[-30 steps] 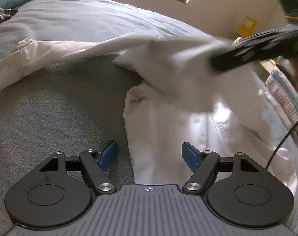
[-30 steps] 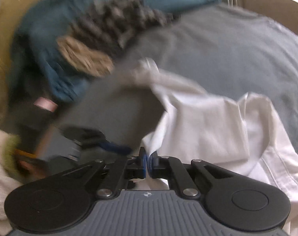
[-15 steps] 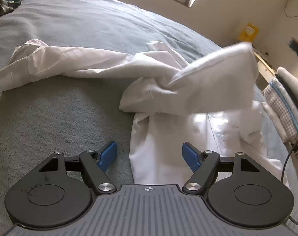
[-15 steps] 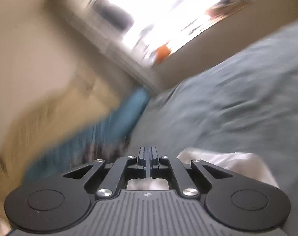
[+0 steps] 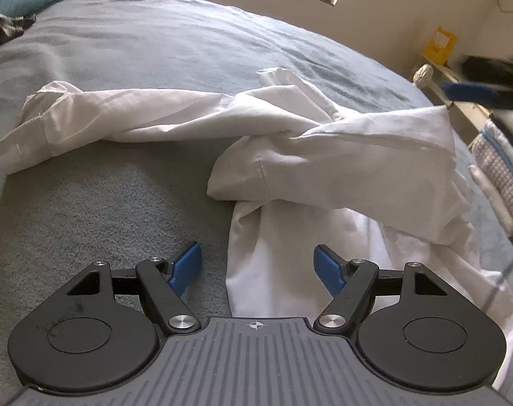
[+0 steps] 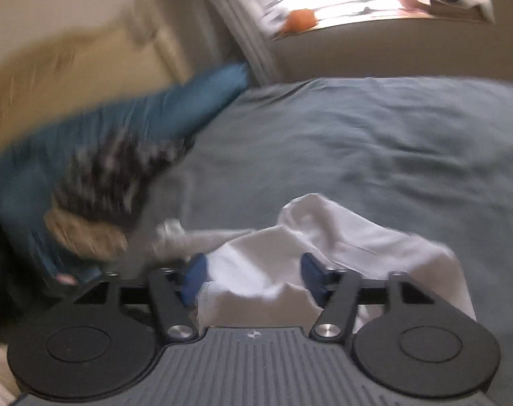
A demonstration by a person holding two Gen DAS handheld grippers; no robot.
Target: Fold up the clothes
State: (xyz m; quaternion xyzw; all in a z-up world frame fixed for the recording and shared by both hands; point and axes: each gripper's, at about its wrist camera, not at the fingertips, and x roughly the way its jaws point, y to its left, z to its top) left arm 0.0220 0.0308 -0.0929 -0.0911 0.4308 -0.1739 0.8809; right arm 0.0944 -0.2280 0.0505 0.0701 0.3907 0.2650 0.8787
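Observation:
A white shirt (image 5: pixel 341 155) lies crumpled on the grey bed cover (image 5: pixel 188 40), one sleeve (image 5: pixel 87 115) stretched to the left. My left gripper (image 5: pixel 258 264) hovers open over the shirt's near edge, nothing between its blue pads. In the left wrist view my right gripper (image 5: pixel 466 89) is a dark blur at the far right, just past the shirt's folded-over flap. In the right wrist view my right gripper (image 6: pixel 253 270) has its jaws opening wide; the white shirt (image 6: pixel 341 233) shows loose between and below them, not pressed by the pads.
A blue pillow (image 6: pixel 155 115) and a dark checked garment (image 6: pixel 114 169) lie at the bed's head. A stack of folded cloth (image 5: pixel 500 169) sits at the right edge. A yellow box (image 5: pixel 442 44) stands by the wall. Grey cover (image 6: pixel 358 135) stretches behind the shirt.
My right gripper, shut on a shirt flap before, swung right and opened. The flap now lies folded over the shirt's body. My left gripper stayed put and open.

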